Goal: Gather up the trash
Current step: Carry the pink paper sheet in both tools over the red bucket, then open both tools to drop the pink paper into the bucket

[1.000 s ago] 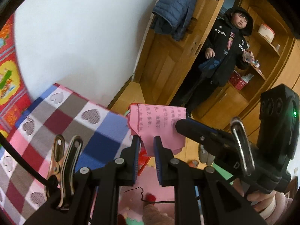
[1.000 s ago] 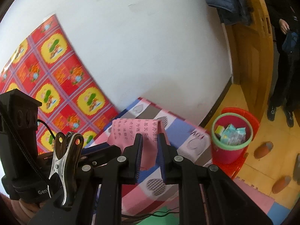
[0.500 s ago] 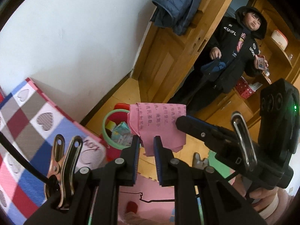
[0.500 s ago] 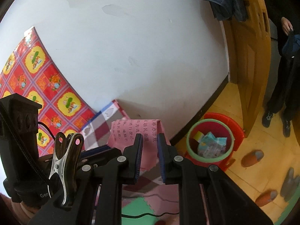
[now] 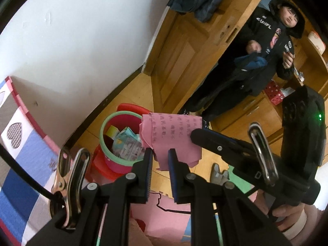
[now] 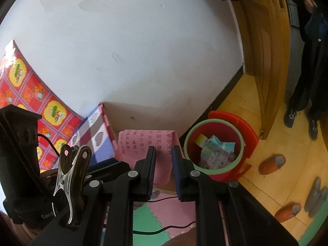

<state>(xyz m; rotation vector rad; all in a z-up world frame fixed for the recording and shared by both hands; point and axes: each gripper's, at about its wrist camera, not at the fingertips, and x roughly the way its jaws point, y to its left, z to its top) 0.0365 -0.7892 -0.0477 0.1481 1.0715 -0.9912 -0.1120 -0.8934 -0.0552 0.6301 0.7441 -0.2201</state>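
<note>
Paper [image 5: 174,137], pink, printed and ragged-edged, hangs pinched by both the left tool [image 5: 160,160] and right tool [image 6: 164,155]. It hovers just beside a round red bin [image 6: 214,145] with a green rim, holding crumpled wrappers [image 6: 215,151].

We see soft even daylight on the white wall [image 6: 143,51], dark fisheye vignette at corners, bent edges, slight motion blur.

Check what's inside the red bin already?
The red bin holds crumpled light-blue printed wrappers and a yellow-white carton. Anything beneath them, and the bin's bottom, is covered.
</note>
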